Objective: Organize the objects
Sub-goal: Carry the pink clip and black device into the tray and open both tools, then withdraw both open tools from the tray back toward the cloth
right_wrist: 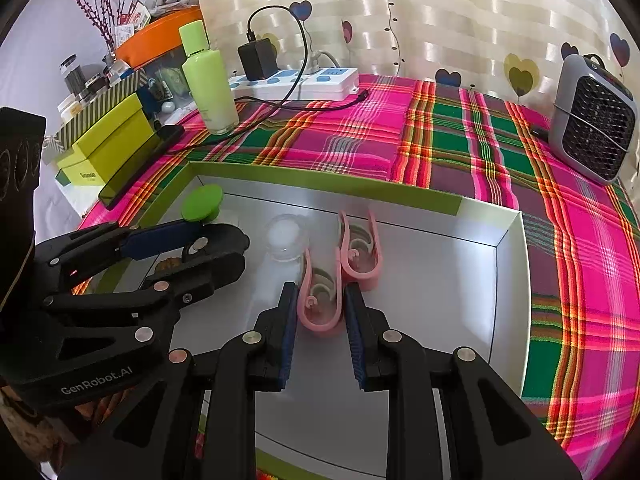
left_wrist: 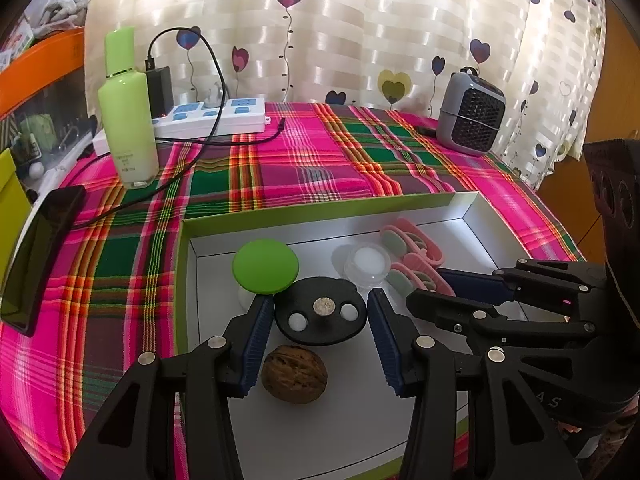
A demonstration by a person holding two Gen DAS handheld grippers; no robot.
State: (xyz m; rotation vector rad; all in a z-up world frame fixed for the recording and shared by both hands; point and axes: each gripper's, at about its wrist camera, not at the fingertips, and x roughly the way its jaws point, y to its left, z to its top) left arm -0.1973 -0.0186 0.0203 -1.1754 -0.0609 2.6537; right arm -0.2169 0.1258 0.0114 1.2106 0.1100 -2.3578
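Holding six items, one white tray [left_wrist: 468, 210]: two pink clips [right_wrist: 320, 304] standing on edge, long axes running away from the right gripper [right_wrist: 320, 322]; one black disc [left_wrist: 320, 312]; one green-lidded jar [left_wrist: 266, 266]; one clear jar [left_wrist: 368, 264]; one walnut [left_wrist: 295, 374]. Right gripper brackets the nearer clip, contact unclear. Left gripper [left_wrist: 318, 344] apart, flanking the disc.

"GenRobot.AI" on the left gripper [right_wrist: 224, 254]
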